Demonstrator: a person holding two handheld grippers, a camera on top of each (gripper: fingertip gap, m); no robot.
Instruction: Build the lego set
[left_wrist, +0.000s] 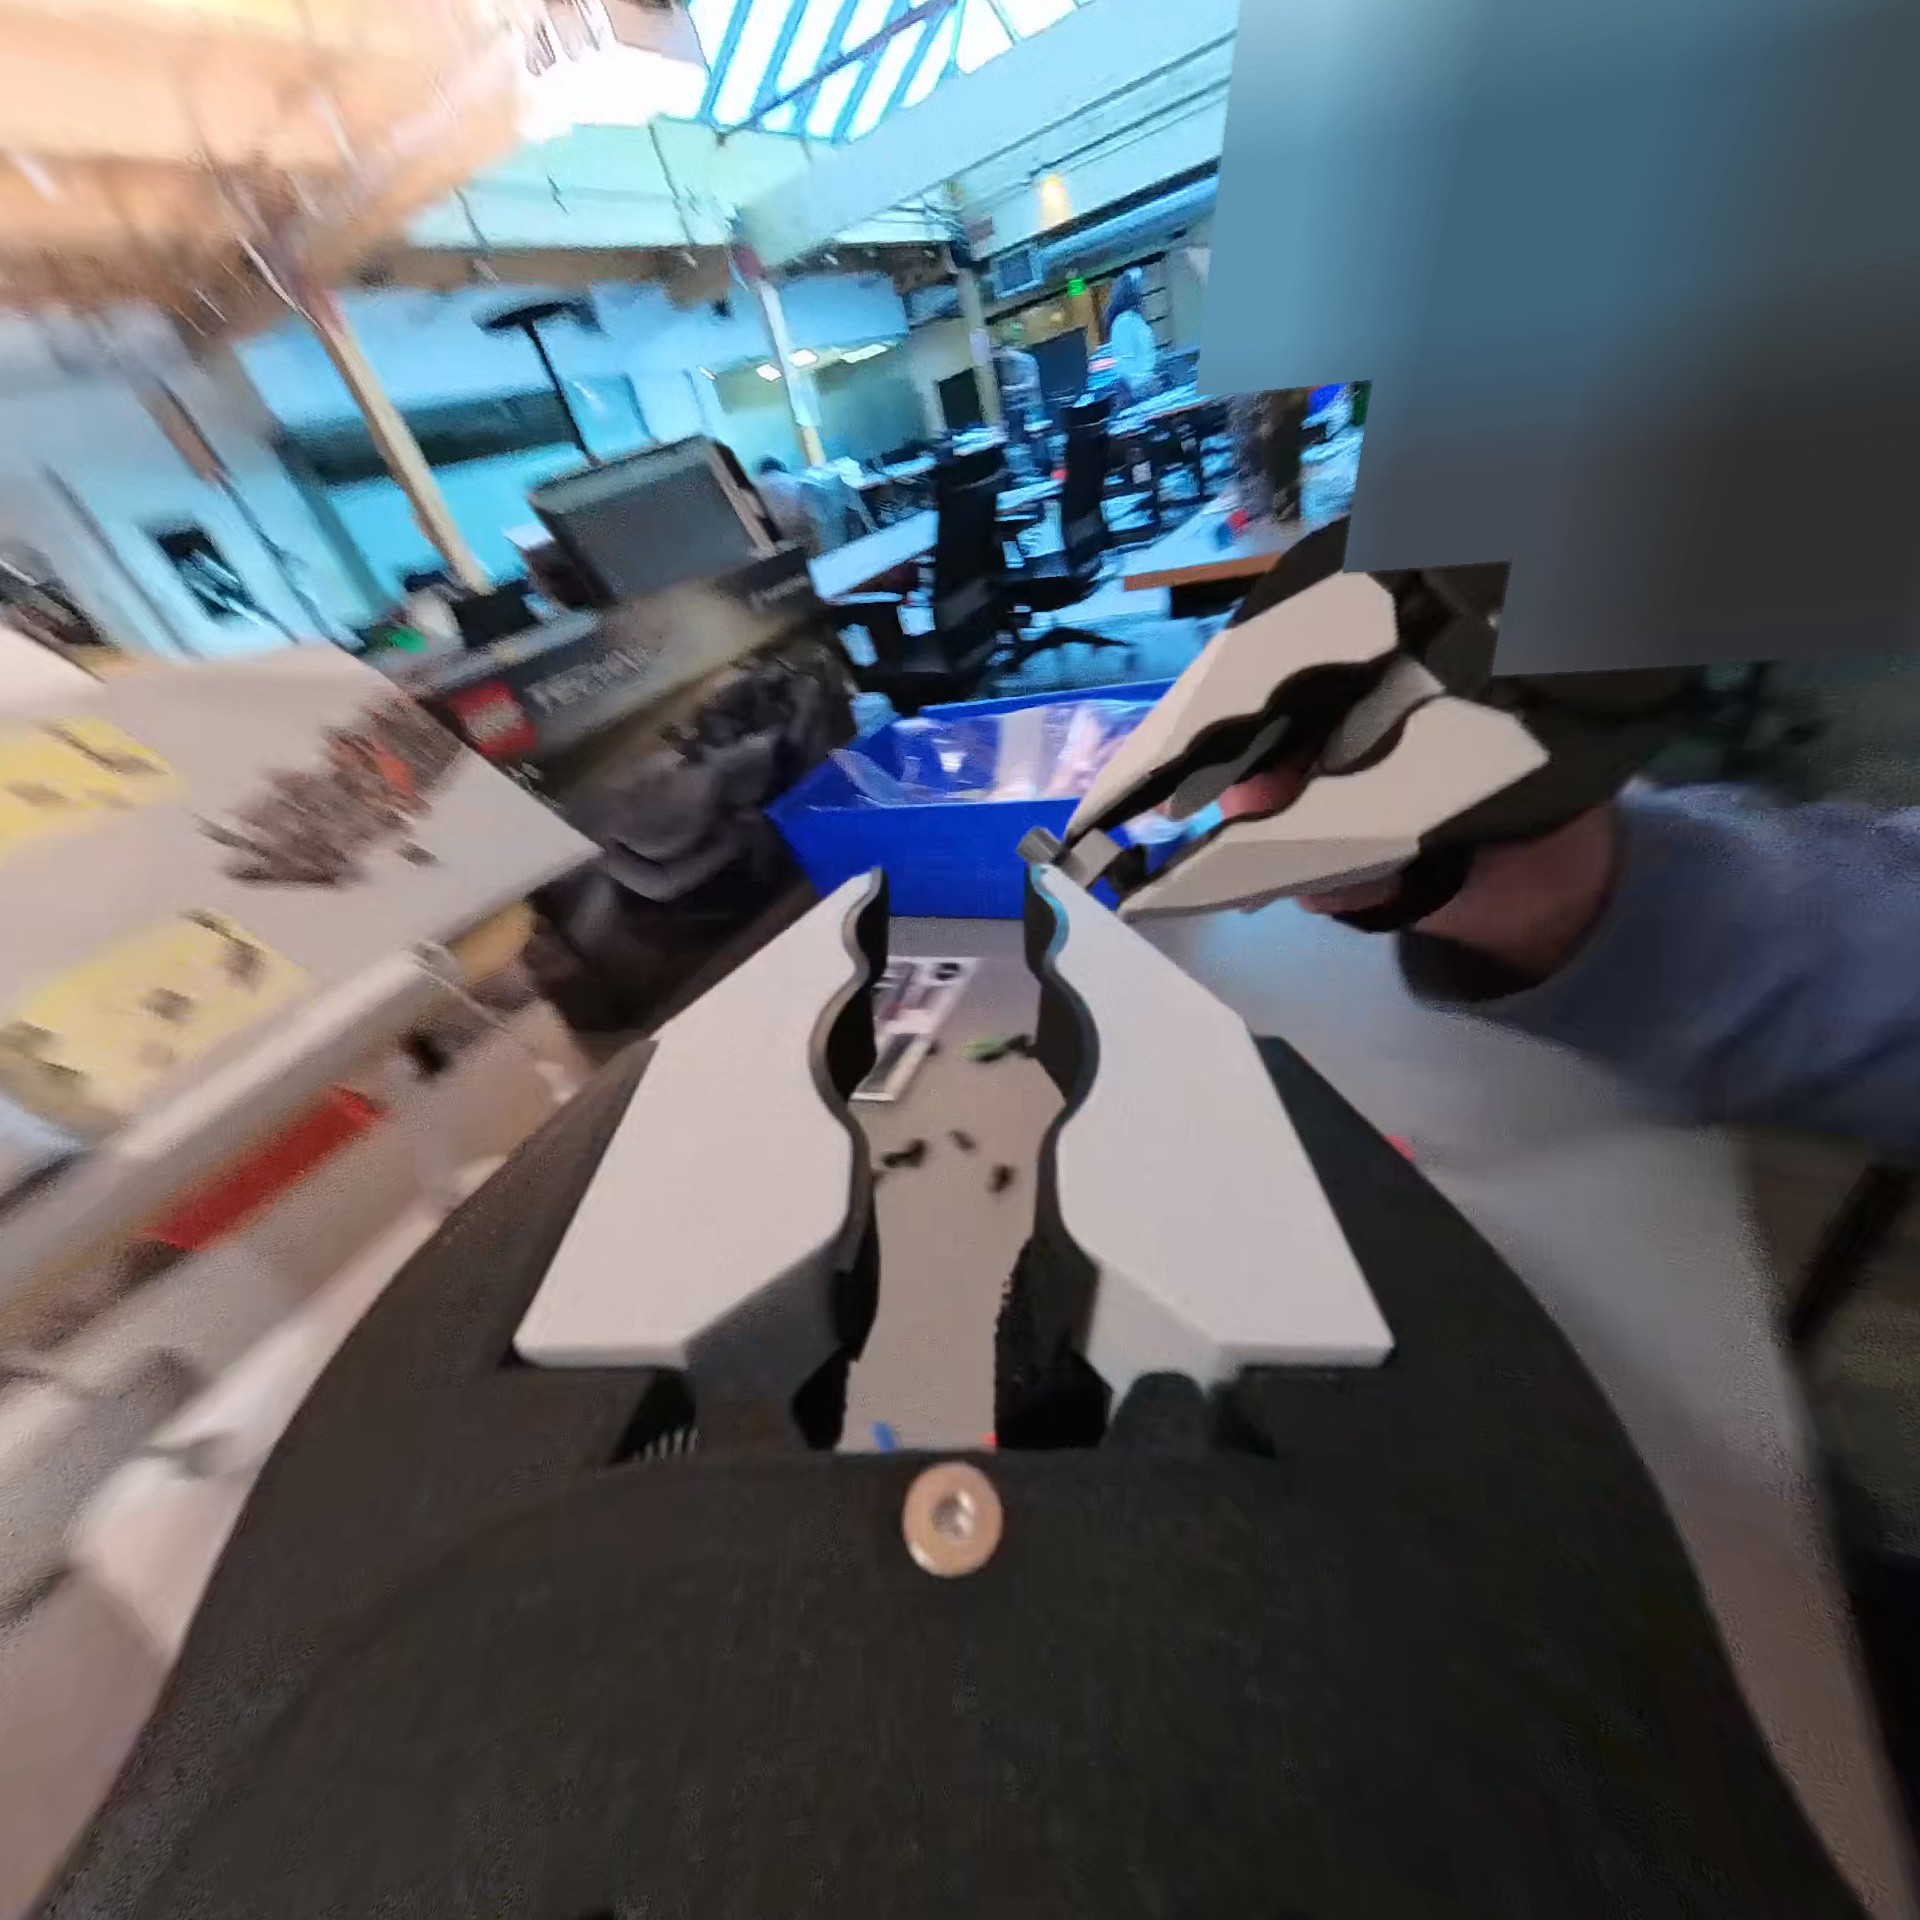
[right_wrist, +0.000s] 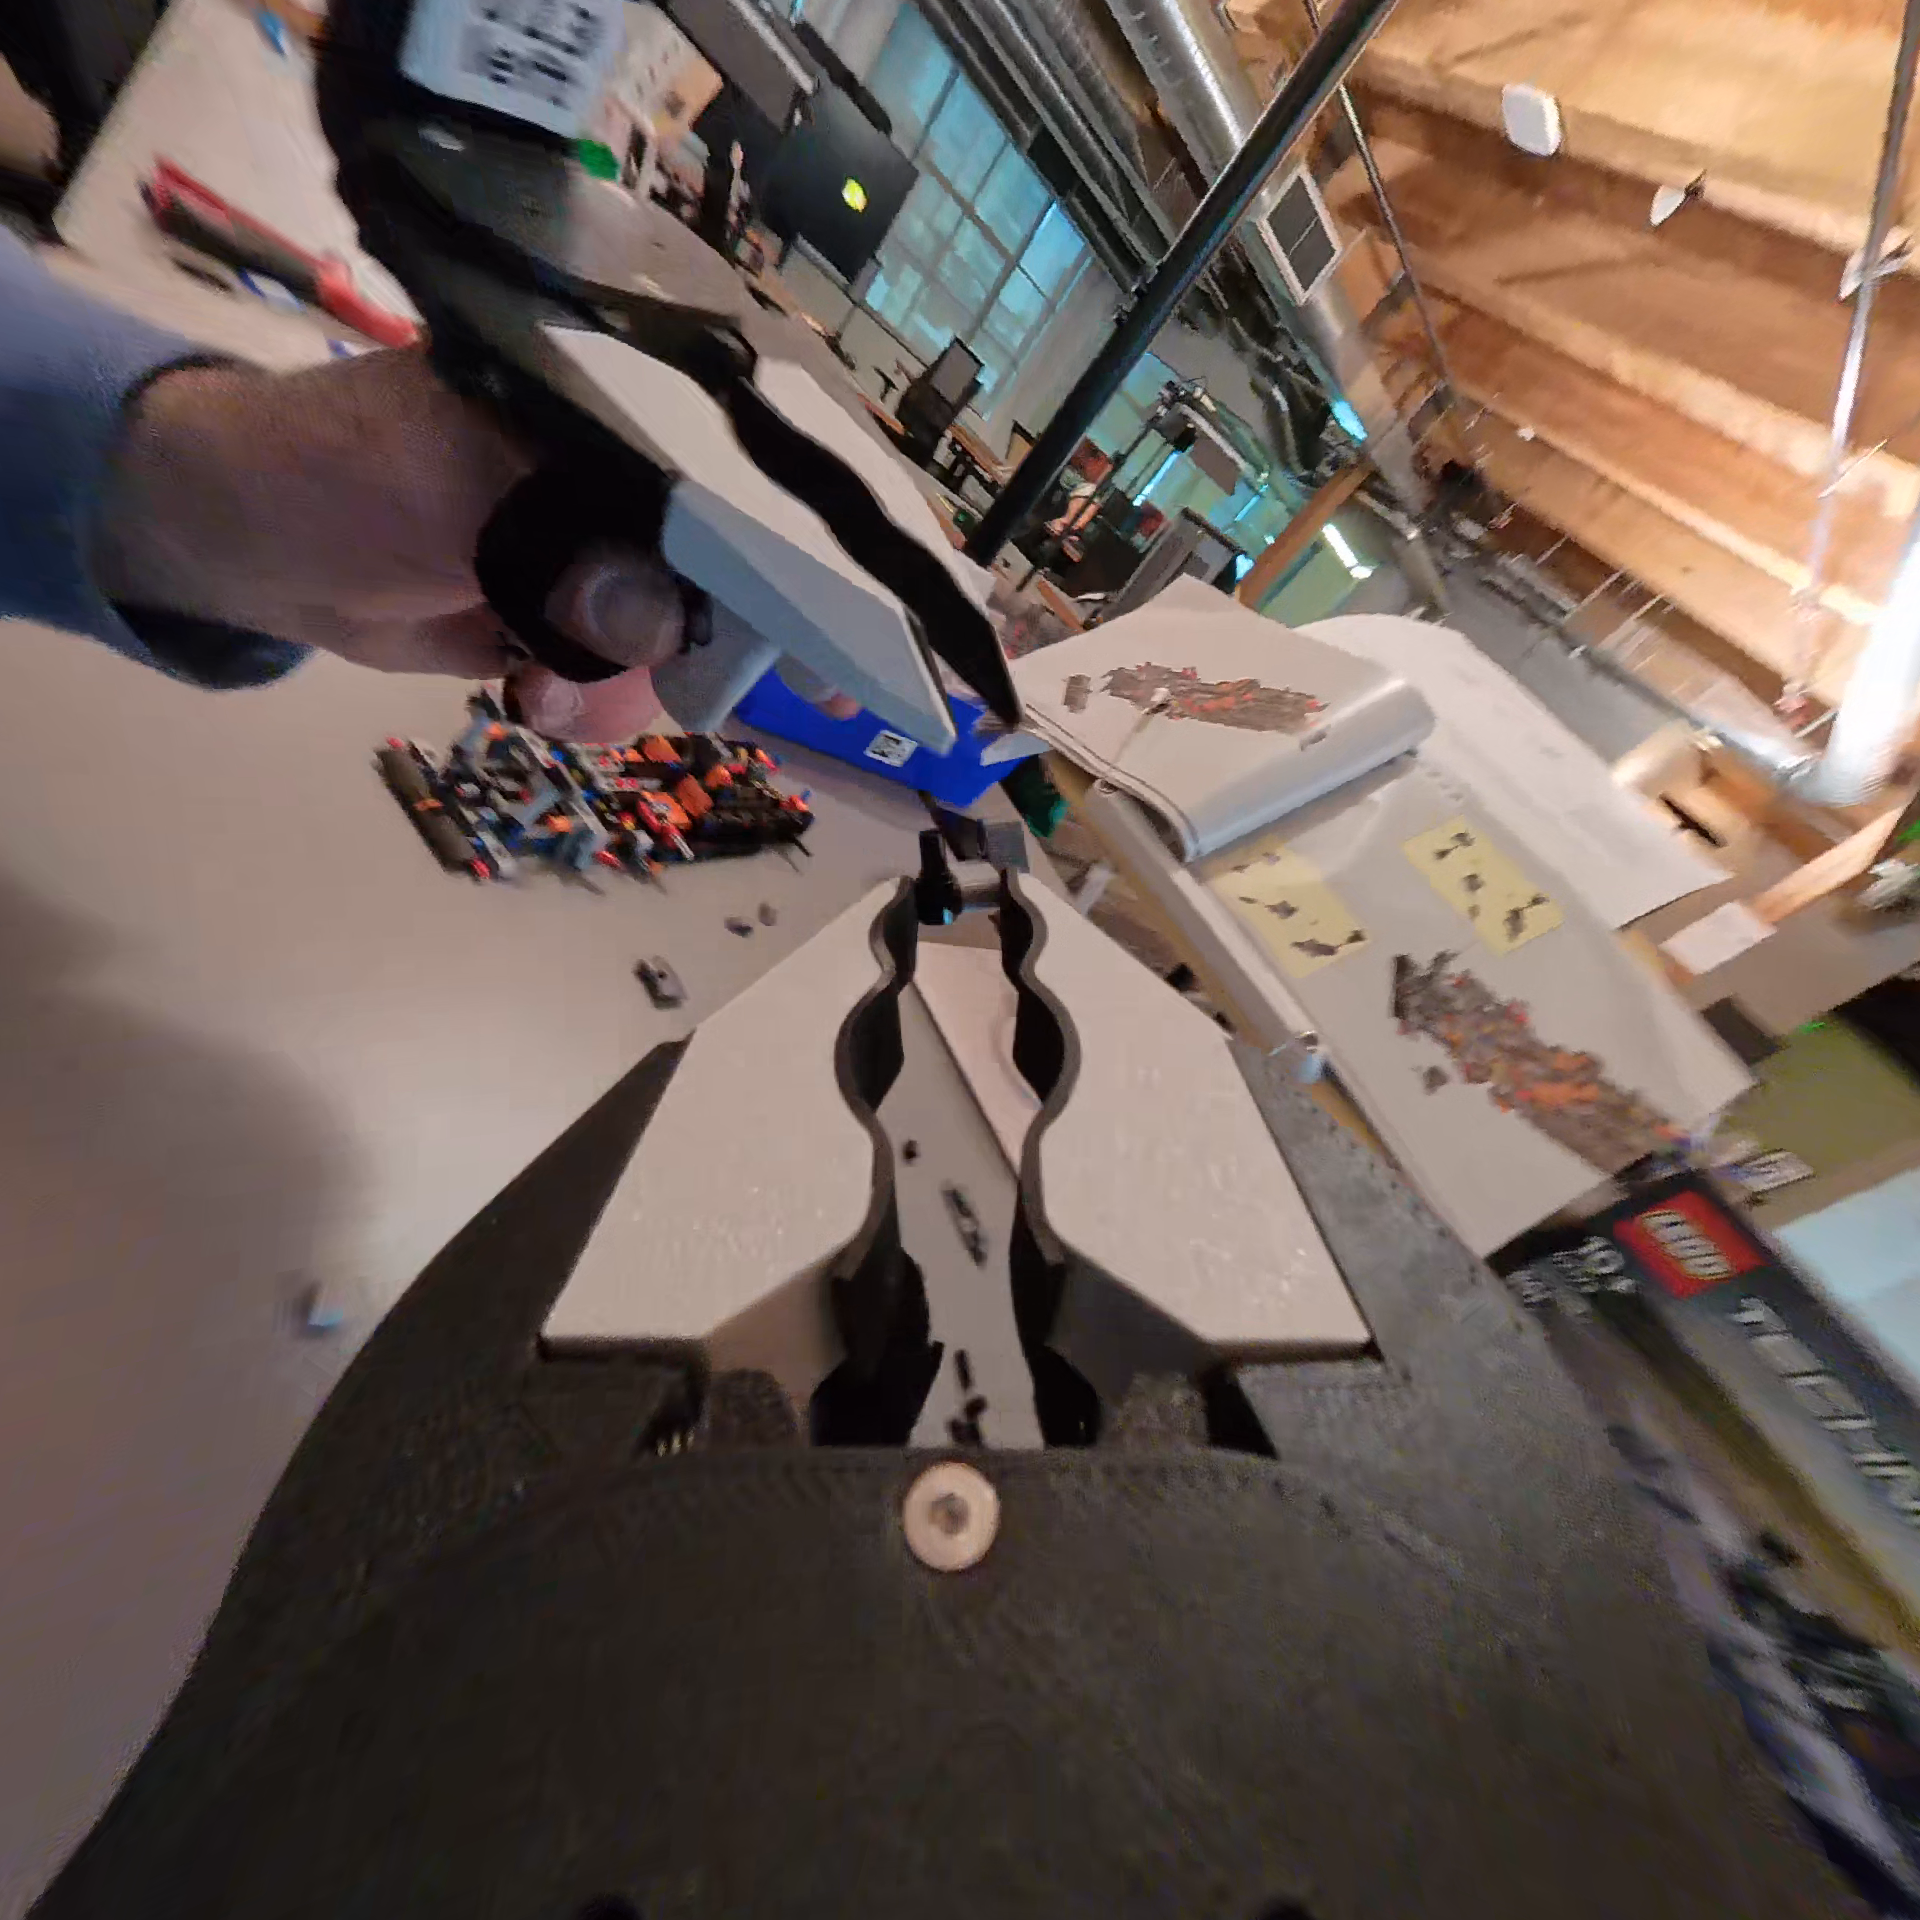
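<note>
The right gripper (right_wrist: 961, 894) is clenched on a small dark-grey plastic lego piece (right_wrist: 971, 868) jutting beyond its tips; the left gripper (left_wrist: 956, 883), released and empty, hovers just beside; the ridged black-and-orange lego assembly (right_wrist: 597, 795) lies leftward, lengthwise along the grey desk (right_wrist: 312, 1039), nearer the left hand (right_wrist: 343, 530).

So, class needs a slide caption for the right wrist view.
Right gripper pinches a small dark Lego piece beside the left gripper.

The right gripper (right_wrist: 958, 894) pinches a small grey-black piece (right_wrist: 961, 868) above the tabletop (right_wrist: 208, 987); the left gripper (right_wrist: 1003, 727) hovers near.
</note>
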